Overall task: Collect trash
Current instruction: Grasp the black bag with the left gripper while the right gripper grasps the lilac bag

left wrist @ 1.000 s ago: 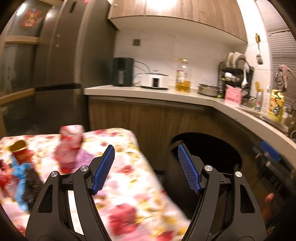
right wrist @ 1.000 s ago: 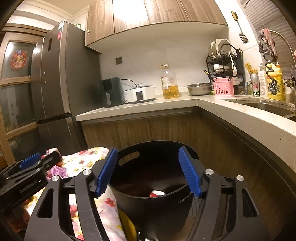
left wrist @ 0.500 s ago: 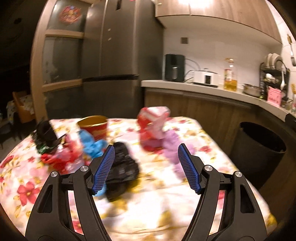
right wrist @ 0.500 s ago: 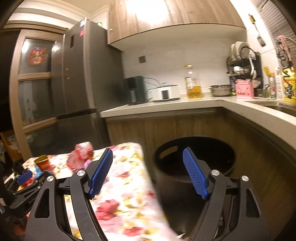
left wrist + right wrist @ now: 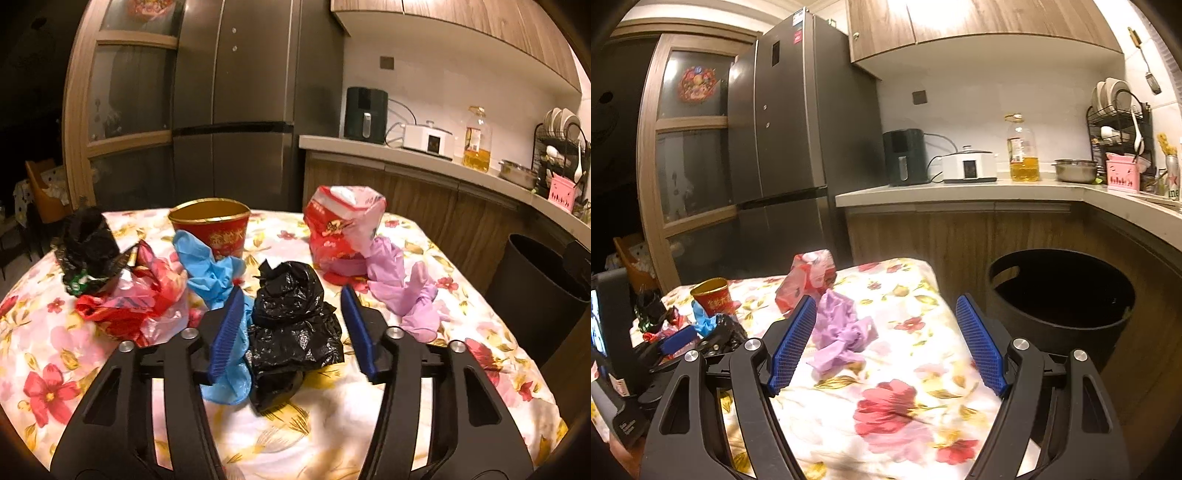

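Note:
Trash lies on a table with a flowered cloth (image 5: 332, 424). A crumpled black plastic bag (image 5: 295, 295) sits between the fingers of my left gripper (image 5: 291, 325), whose jaws are closing; the pads stand close beside the bag without clearly pressing it. A blue glove (image 5: 207, 266) lies under the left finger. Behind are a red paper cup (image 5: 218, 229), a red-white packet (image 5: 340, 225), purple gloves (image 5: 399, 284), a red plastic bag (image 5: 136, 299) and a black wrapper (image 5: 88, 247). My right gripper (image 5: 886, 339) hangs open over the table, short of the purple gloves (image 5: 838, 325).
A black round bin (image 5: 1060, 295) stands on the floor right of the table, against the wooden counter cabinets (image 5: 960, 240). A tall grey fridge (image 5: 236, 110) rises behind the table. The counter carries appliances, an oil bottle and a dish rack.
Both views have swung left, from the bin to the table. My left gripper has come in low over the trash and its jaws have narrowed around the black bag.

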`<state>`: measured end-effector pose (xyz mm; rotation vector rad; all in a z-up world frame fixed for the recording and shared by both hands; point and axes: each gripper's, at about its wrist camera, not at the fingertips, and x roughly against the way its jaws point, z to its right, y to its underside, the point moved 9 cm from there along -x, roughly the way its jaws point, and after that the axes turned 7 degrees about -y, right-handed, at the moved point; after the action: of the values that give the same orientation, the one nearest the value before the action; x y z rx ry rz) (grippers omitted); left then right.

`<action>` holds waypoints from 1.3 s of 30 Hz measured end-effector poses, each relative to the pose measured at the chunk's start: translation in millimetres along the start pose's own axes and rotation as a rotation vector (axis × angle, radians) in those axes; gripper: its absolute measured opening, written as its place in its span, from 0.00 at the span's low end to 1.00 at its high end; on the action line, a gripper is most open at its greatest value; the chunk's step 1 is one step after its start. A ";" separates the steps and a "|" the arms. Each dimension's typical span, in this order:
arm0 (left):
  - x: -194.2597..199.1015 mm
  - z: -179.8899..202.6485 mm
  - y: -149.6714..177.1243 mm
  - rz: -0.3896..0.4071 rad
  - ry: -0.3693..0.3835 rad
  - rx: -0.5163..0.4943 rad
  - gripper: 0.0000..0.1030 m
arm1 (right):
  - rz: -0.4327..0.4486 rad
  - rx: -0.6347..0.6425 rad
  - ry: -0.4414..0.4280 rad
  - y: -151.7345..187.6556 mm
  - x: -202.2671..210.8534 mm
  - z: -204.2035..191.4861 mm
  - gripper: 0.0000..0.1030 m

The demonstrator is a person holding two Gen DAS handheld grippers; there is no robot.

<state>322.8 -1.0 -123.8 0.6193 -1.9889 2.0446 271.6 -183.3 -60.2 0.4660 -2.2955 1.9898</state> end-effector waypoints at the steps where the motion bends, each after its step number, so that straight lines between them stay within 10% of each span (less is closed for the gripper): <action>1: -2.9 0.7 1.0 -0.008 0.002 -0.001 0.42 | -0.005 0.003 -0.003 1.4 -4.4 -2.7 0.74; 12: -17.0 3.4 9.7 -0.057 0.063 0.016 0.01 | -0.067 0.020 -0.040 17.1 -52.0 -27.5 0.70; 29: 32.5 -11.7 -27.7 0.088 0.118 0.096 0.00 | -0.165 0.020 -0.060 36.4 -114.4 -43.6 0.54; 39: 34.7 -10.3 -27.2 0.080 0.125 0.096 0.00 | -0.261 -0.059 -0.108 51.0 -131.0 -35.6 0.13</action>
<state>302.5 6.3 -84.0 0.4237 -1.8828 2.1792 377.3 -118.7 -135.6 0.8387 -2.2102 1.8095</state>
